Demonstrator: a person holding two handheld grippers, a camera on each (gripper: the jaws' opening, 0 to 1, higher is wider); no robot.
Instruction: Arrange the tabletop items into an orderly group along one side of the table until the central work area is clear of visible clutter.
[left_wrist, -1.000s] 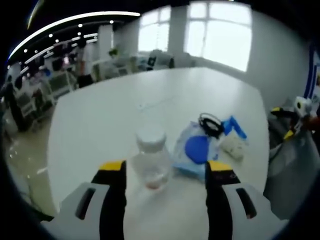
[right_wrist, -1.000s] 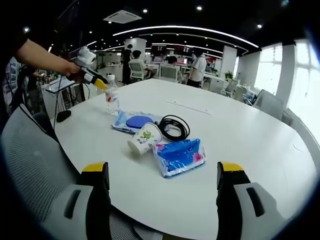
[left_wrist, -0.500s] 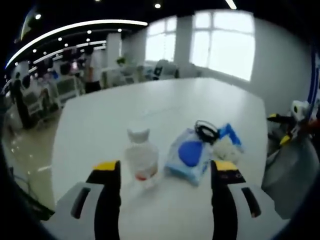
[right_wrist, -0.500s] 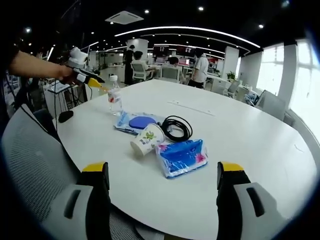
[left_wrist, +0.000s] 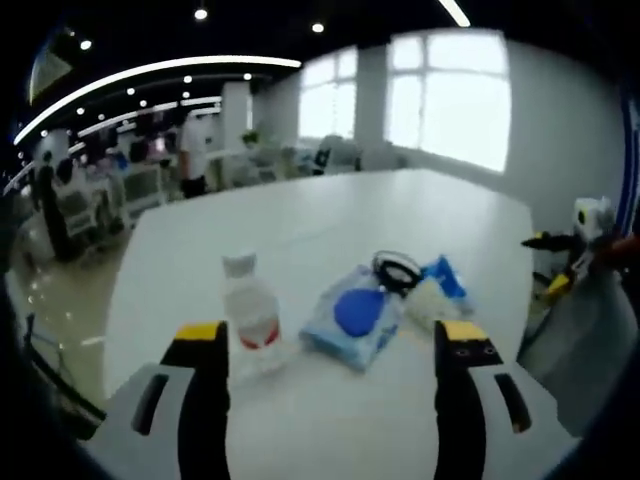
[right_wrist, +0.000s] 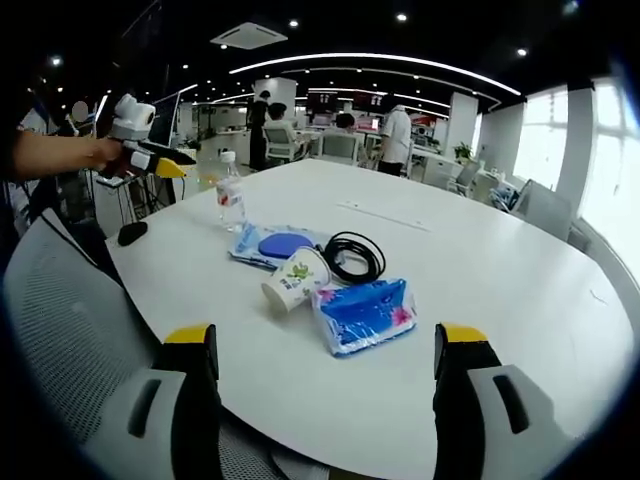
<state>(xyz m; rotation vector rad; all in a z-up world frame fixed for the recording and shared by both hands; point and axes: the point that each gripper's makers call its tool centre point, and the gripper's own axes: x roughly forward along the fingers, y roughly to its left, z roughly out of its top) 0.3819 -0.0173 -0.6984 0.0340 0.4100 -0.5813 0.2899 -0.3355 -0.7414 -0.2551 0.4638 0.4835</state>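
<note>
Left gripper view low at one worktop (left_wrist: 300, 230) edge, facing windows, right gripper view from adjacent edge, facing office, both sharing water bottle (left_wrist: 250, 310) (right_wrist: 229, 201), wipes pack (left_wrist: 352, 318) (right_wrist: 268, 245)

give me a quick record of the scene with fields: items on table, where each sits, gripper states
surface: white table
bottle: upright near the table edge, apart from the other items
wipes pack: flat, between bottle and cable
paper cup: on its side
black cable: coiled
blue tissue pack: flat, beside cup
left gripper: open, empty
right gripper: open, empty
</note>
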